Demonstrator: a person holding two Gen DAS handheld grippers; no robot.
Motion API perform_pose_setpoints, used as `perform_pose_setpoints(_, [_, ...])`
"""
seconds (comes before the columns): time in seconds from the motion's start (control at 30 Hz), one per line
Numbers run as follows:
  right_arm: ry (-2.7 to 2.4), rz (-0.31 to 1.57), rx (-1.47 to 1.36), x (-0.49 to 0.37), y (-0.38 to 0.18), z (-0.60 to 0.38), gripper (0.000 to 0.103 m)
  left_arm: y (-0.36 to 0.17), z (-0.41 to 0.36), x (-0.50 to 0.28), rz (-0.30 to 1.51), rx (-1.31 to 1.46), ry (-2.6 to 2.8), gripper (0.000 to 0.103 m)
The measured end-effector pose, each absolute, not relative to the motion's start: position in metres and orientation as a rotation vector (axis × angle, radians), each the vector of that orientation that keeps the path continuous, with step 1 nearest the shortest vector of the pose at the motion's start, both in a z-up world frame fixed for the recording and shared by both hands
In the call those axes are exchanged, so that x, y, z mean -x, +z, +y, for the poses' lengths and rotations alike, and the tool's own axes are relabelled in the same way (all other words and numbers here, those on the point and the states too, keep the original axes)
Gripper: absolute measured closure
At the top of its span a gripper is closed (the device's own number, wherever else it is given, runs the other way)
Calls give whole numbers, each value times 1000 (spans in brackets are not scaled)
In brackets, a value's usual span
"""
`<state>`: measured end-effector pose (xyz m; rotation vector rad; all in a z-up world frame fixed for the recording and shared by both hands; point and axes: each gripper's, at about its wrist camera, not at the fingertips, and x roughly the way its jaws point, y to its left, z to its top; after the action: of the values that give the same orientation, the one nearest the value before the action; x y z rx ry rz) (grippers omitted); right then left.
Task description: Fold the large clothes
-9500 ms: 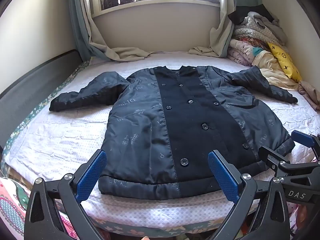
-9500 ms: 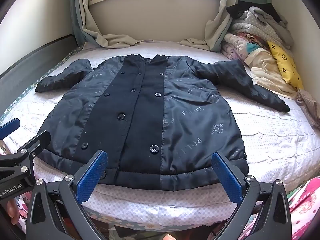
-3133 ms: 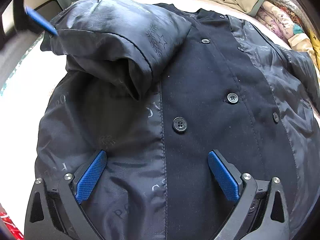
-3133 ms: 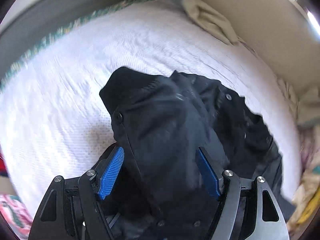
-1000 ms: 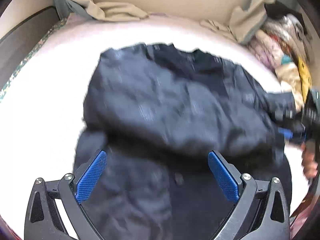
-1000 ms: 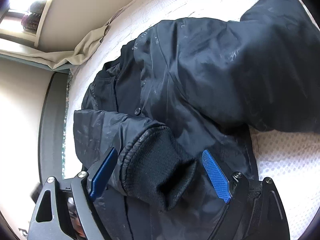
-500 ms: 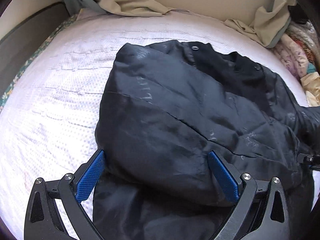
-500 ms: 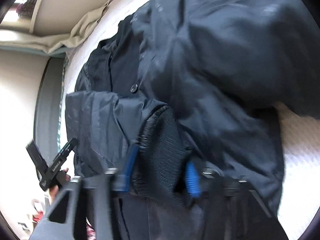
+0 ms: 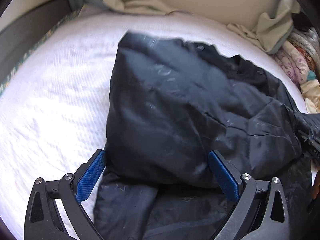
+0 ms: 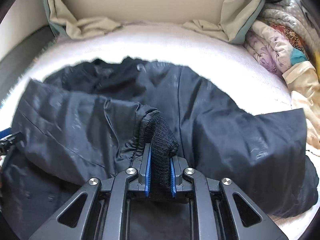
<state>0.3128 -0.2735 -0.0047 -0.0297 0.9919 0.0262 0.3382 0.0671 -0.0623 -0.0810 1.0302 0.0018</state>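
A large dark navy coat [image 9: 180, 108] lies on the white bed [image 9: 50, 104], its left sleeve folded across the body. My left gripper [image 9: 158, 172] is open, its blue pads wide apart on either side of the folded sleeve bulk, not gripping. In the right wrist view the coat [image 10: 230, 124] spreads across the bed, and my right gripper [image 10: 160, 172] is shut on the black knit sleeve cuff [image 10: 162, 138], holding it over the coat's middle. The coat's right sleeve [image 10: 280, 140] lies out to the right.
Beige curtain cloth [image 10: 84, 26] bunches along the wall at the bed's far edge. A pile of folded quilts and clothes [image 10: 280, 46] stands at the right. A dark bed frame [image 9: 30, 24] runs along the left. White bedding shows to the left of the coat.
My right gripper has closed on the knit cuff and swung round to face the far wall. The left gripper stays open over the folded sleeve, shifted slightly closer.
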Motion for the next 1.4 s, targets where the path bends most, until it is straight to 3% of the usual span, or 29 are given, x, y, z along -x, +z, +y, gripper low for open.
perform_pose_setpoints(0.13, [24,1036,-69,-313,1,-288,68,-52,72,-334,1017,111,1,0])
perform_pose_setpoints(0.23, [18,948,-116,-299,33,-298,56,-29,70,-324,940,111,-6,0])
perform_pose_setpoints(0.37, [101,883,-111,-286,53,-288,56,-22,59,-321,912,90,-53,0])
perform_pose_setpoints(0.47, [172,937,-91,-291,38,-272,76,-41,53,-325,966,59,-64,4])
perform_pose_setpoints(0.5, [161,965,-66,-295,27,-267,79,-48,55,-327,980,51,-57,4])
perform_pose_setpoints(0.7, [136,1052,-100,-304,-19,-260,79,-77,81,-336,1044,145,-49,0])
perform_pose_setpoints(0.97, [104,1011,-35,-299,-40,-250,78,-92,80,-331,1017,105,-13,0])
perform_pose_setpoints(1.13, [140,1032,-196,-304,-38,-272,78,-81,81,-332,1033,119,7,0])
perform_pose_setpoints(1.23, [144,1061,-289,-302,-18,-281,73,-60,78,-328,1018,115,22,1])
perform_pose_setpoints(1.3, [162,1017,-356,-292,5,-288,53,-38,73,-319,958,102,27,1])
perform_pose_setpoints(1.4, [135,912,-403,-274,43,-307,48,-14,63,-304,885,107,10,0])
